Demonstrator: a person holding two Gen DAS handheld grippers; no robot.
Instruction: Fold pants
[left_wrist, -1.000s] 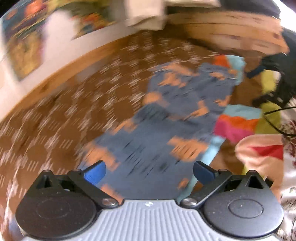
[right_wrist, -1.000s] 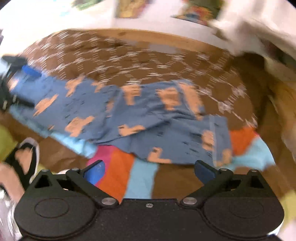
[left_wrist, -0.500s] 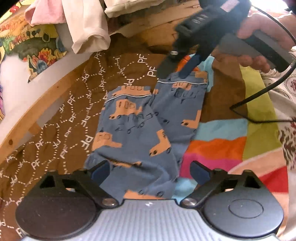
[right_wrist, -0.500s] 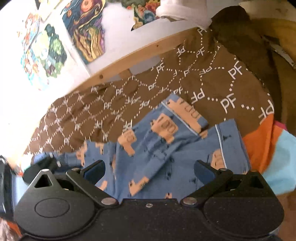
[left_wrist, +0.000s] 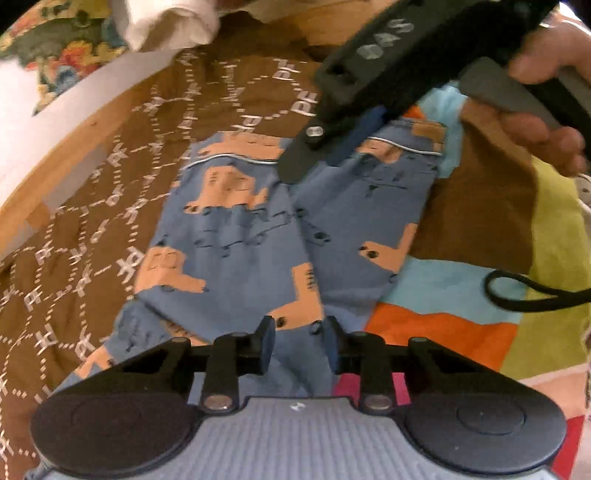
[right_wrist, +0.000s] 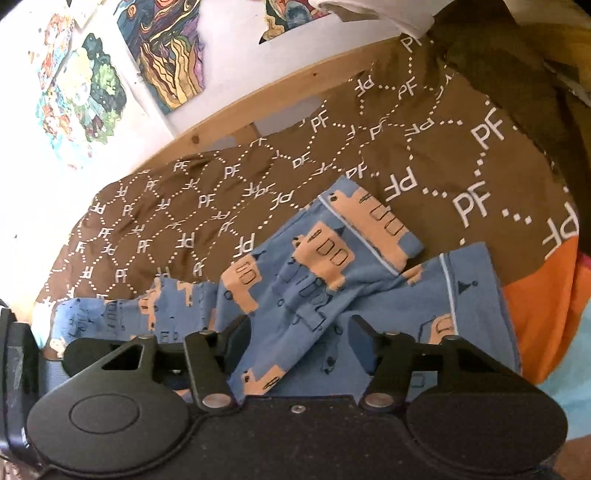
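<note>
The blue pants (left_wrist: 255, 229) with orange vehicle prints lie spread on a bed, partly on a brown cover (left_wrist: 92, 229) printed with white dotted lattice and "PF" letters, partly on a patchwork blanket (left_wrist: 461, 325) of light blue, orange, yellow-green and pink blocks. The two legs run side by side, their piped cuffs at the far end in the left wrist view, with wrinkles along the middle.

The left gripper (left_wrist: 297, 345) sits low over the near end of the pants; its jaws are closing, narrow now, with blue fabric between the pads — whether they already pinch it I cannot tell. The right gripper (right_wrist: 295, 339), held in a hand (left_wrist: 543, 88) that shows in the left wrist view, reaches the cuff end; its jaws are closing too, still moderately wide, with cloth lying between and under them but no clear pinch.

A pale wooden bed rail (right_wrist: 258, 103) edges the brown cover, and behind it stands a white wall (right_wrist: 29, 192) hung with colourful paintings (right_wrist: 166, 51). White cloth (left_wrist: 166, 18) hangs down at the top of the left wrist view. A black cable (left_wrist: 532, 295) loops across the patchwork blanket.
</note>
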